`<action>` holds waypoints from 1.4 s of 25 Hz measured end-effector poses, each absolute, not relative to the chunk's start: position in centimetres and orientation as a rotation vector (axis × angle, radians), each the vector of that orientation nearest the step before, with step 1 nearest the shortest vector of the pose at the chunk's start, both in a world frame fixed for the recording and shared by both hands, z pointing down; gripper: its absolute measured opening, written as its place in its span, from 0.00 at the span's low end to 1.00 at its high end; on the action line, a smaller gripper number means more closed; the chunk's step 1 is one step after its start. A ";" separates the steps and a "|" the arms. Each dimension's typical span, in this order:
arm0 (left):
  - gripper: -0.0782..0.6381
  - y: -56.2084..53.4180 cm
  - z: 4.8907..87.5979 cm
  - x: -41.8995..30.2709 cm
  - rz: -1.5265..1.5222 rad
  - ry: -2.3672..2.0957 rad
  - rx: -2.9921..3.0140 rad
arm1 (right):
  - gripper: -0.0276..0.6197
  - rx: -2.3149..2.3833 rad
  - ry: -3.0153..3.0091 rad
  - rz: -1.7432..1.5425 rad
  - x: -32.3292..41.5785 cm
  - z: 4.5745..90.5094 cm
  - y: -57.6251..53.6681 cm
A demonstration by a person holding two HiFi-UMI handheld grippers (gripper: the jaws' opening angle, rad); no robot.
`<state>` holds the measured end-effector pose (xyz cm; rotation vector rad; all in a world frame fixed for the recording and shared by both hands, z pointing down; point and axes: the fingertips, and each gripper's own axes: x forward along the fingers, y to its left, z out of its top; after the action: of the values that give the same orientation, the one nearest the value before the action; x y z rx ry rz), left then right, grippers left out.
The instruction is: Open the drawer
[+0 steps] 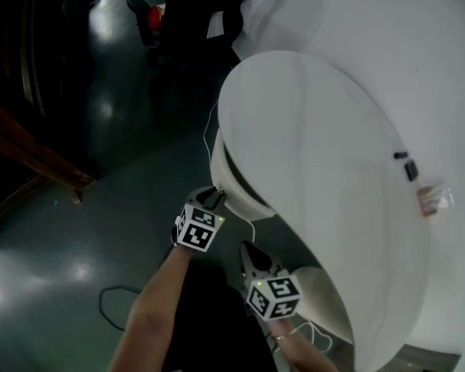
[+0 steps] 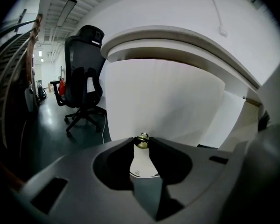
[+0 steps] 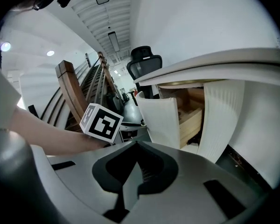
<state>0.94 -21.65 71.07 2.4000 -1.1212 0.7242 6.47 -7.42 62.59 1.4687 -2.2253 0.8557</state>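
Observation:
A white drawer (image 1: 234,178) stands pulled out from under the curved white desk top (image 1: 318,153). My left gripper (image 1: 215,198) is at the drawer's front, shut on its small brass knob (image 2: 141,140). The white drawer front (image 2: 163,97) fills the left gripper view behind the knob. In the right gripper view the drawer front (image 3: 162,120) stands away from the desk and its wooden inside (image 3: 192,118) shows. My right gripper (image 1: 249,252) hangs lower and nearer to me, apart from the drawer. Its jaws (image 3: 136,144) are shut with nothing between them.
A black office chair (image 2: 84,78) stands on the dark floor left of the desk. A wooden stair rail (image 1: 31,157) runs along the left. A thin cable (image 1: 112,304) loops on the floor near me. Small items (image 1: 434,198) lie on the desk top.

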 end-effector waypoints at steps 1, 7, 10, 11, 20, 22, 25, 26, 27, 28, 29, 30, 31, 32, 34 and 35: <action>0.25 -21.3 71.2 0.4 0.727 -1.131 2.381 | 0.05 1.462 -2.226 0.859 6.4 62.3 -7.3; 0.24 -19.2 71.3 -2.6 0.766 -1.178 2.283 | 0.05 1.429 -2.222 0.875 6.1 61.0 -6.3; 0.24 -18.4 71.4 -3.9 0.772 -1.215 2.242 | 0.05 1.412 -2.220 0.879 5.9 60.5 -6.0; 0.24 -18.1 71.4 -4.4 0.778 -1.224 2.226 | 0.05 1.407 -2.221 0.882 5.8 60.3 -5.9; 0.23 -15.7 71.7 -8.0 0.833 -1.250 2.128 | 0.05 1.389 -2.210 0.935 5.1 59.6 -4.9; 0.23 -15.1 71.7 -8.8 0.840 -1.255 2.108 | 0.05 1.383 -2.211 0.936 4.9 59.4 -4.7; 0.22 -14.4 71.9 -9.6 0.853 -1.265 2.089 | 0.05 1.380 -2.207 0.940 4.9 59.3 -4.4; 0.22 -14.2 71.9 -9.8 0.858 -1.267 2.083 | 0.05 1.379 -2.203 0.941 4.9 59.3 -4.3; 0.22 -14.1 71.9 -10.0 0.860 -1.269 2.077 | 0.05 1.379 -2.199 0.942 4.9 59.4 -4.2; 0.22 -14.0 72.0 -10.2 0.859 -1.272 2.074 | 0.05 1.379 -2.195 0.944 4.9 59.4 -4.1; 0.22 -14.0 72.0 -10.4 0.854 -1.277 2.073 | 0.05 1.377 -2.193 0.947 4.8 59.5 -3.9; 0.22 -14.0 72.0 -10.5 0.850 -1.281 2.070 | 0.05 1.374 -2.190 0.950 4.8 59.5 -3.8; 0.22 -13.8 72.0 -10.7 0.854 -1.280 2.061 | 0.05 1.370 -2.188 0.953 4.7 59.6 -3.6; 0.22 -13.6 72.0 -10.9 0.859 -1.279 2.050 | 0.05 1.365 -2.187 0.954 4.6 59.7 -3.5; 0.22 -13.4 71.9 -11.2 0.864 -1.289 2.032 | 0.05 1.355 -2.187 0.956 4.5 59.7 -3.3; 0.22 -13.3 71.9 -11.3 0.863 -1.298 2.023 | 0.05 1.350 -2.188 0.958 4.5 59.7 -3.3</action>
<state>-11.30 -13.32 71.92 2.0231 -1.2980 0.8627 4.50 -3.25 59.70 1.3503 -2.1877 0.9577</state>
